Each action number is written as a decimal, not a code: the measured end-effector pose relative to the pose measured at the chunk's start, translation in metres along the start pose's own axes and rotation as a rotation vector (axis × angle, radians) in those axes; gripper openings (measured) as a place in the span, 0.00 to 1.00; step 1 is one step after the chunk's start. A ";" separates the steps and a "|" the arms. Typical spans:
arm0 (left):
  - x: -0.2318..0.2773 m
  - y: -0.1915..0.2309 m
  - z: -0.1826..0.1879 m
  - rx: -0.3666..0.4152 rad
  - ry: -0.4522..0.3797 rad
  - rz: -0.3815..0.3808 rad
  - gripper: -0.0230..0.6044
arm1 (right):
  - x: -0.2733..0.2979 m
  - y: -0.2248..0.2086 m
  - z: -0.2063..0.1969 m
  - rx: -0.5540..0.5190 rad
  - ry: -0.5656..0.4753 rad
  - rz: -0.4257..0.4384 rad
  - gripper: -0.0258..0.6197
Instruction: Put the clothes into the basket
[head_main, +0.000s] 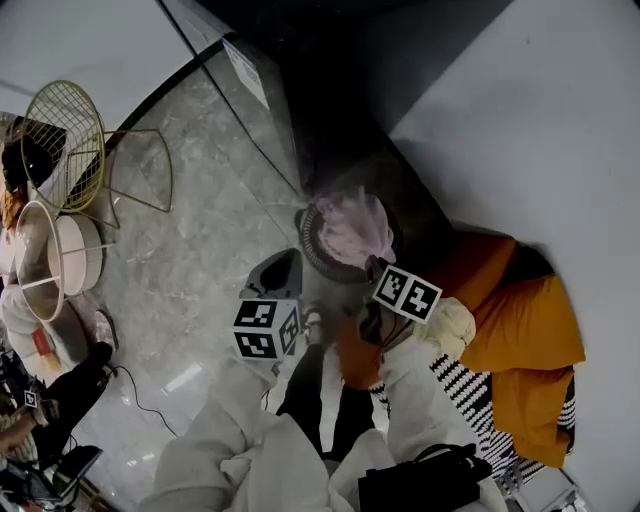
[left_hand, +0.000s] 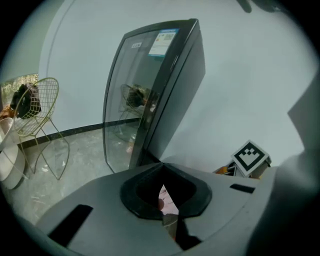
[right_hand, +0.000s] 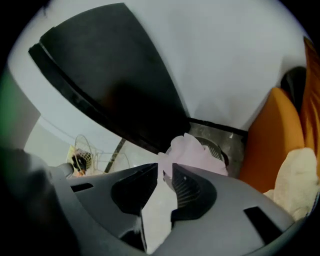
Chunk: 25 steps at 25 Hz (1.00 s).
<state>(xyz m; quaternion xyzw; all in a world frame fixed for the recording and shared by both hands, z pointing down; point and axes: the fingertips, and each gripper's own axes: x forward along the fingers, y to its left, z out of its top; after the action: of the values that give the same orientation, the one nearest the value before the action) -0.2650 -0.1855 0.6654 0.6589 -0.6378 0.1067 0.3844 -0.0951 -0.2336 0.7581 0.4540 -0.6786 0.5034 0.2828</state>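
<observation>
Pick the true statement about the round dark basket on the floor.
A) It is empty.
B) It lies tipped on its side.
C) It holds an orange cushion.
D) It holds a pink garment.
D: the head view shows a pink garment bunched in the open top of the dark basket, which stands upright, while the orange cushions lie apart from it to the right.
</observation>
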 end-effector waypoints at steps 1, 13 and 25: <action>0.001 0.000 -0.001 0.009 0.004 -0.004 0.04 | 0.003 -0.002 -0.001 0.036 -0.009 0.007 0.19; 0.015 -0.001 -0.008 -0.001 0.006 0.010 0.04 | -0.005 0.004 0.024 -0.089 -0.090 0.035 0.32; -0.009 -0.035 0.007 0.012 -0.039 -0.017 0.04 | -0.078 0.022 0.051 -0.255 -0.236 0.066 0.32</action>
<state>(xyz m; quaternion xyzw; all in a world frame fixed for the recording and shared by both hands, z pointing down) -0.2372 -0.1869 0.6419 0.6686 -0.6388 0.0943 0.3687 -0.0775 -0.2544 0.6659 0.4479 -0.7799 0.3656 0.2399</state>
